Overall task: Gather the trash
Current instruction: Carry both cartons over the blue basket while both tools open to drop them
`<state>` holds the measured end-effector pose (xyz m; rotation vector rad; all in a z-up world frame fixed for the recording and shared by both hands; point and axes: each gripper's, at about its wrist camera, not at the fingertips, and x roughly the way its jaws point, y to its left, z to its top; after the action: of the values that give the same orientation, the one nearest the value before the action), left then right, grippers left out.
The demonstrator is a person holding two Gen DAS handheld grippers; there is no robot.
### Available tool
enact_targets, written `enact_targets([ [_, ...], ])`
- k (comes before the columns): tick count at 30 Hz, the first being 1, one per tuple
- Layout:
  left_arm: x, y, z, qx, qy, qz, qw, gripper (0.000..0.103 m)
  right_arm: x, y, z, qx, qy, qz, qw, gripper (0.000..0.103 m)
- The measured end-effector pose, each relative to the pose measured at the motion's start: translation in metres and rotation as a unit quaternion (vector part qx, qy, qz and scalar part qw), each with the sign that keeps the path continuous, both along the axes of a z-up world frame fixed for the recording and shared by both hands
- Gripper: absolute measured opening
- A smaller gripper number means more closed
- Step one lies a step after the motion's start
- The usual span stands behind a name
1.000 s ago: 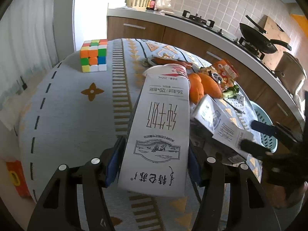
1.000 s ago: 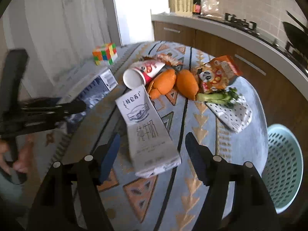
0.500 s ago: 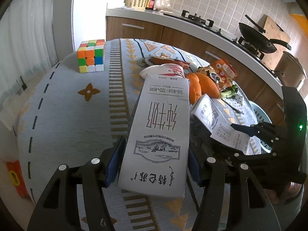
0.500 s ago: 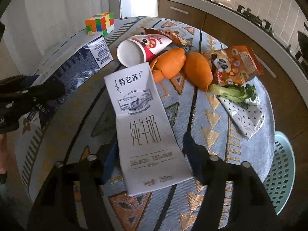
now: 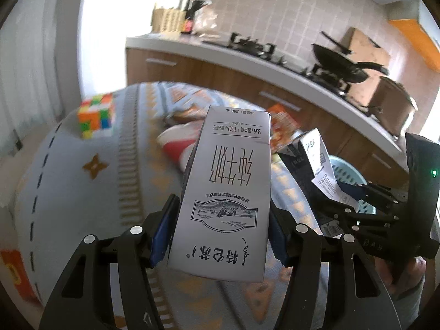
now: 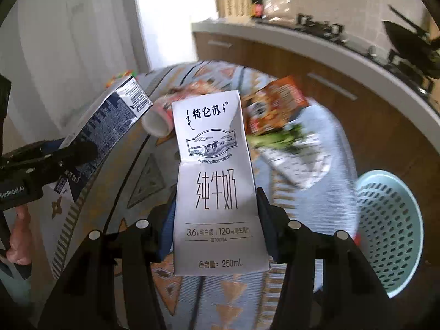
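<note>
Basket right of the table; cube apparently at its far-left edge.

Daylight pours from the blown-out window behind the counter. Both held cartons stay sharp, while the table clutter and kitchen smear with motion blur. Fisheye bending curves everything, and the corners fall black.

Matt printed-card cartons; woven patterned tablecloth; perforated pale-blue plastic basket; glossy foil snack bag; wood-look cabinet fronts; black plastic gripper fingers
</note>
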<state>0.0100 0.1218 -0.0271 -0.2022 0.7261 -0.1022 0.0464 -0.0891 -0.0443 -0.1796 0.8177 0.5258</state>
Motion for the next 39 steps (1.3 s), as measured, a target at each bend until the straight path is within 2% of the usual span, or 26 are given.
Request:
enact_targets([
  [9,0.031,-0.070,0.029,-0.011,-0.042,-0.075,0.9962,0.057,0.008,-0.083,0.036,0.014,-0.049,-0.102,0.993,0.049],
  [18,0.079,-0.159,0.029,-0.014,-0.036,-0.149,0.9882,0.057,0.017,-0.173,0.035,0.019,-0.051,-0.206,0.977,0.049],
  [27,0.125,-0.235,-0.010,-0.034,0.024,-0.202,0.9785,0.057,0.035,-0.250,-0.007,0.023,0.004,-0.305,0.952,0.049],
  [33,0.142,-0.284,-0.047,0.002,0.053,-0.222,0.9736,0.057,0.047,-0.291,-0.050,0.025,0.059,-0.358,0.931,0.050],
  [39,0.150,-0.311,-0.078,0.022,0.085,-0.236,0.9678,0.057,0.044,-0.307,-0.083,0.031,0.103,-0.380,0.919,0.050],
])
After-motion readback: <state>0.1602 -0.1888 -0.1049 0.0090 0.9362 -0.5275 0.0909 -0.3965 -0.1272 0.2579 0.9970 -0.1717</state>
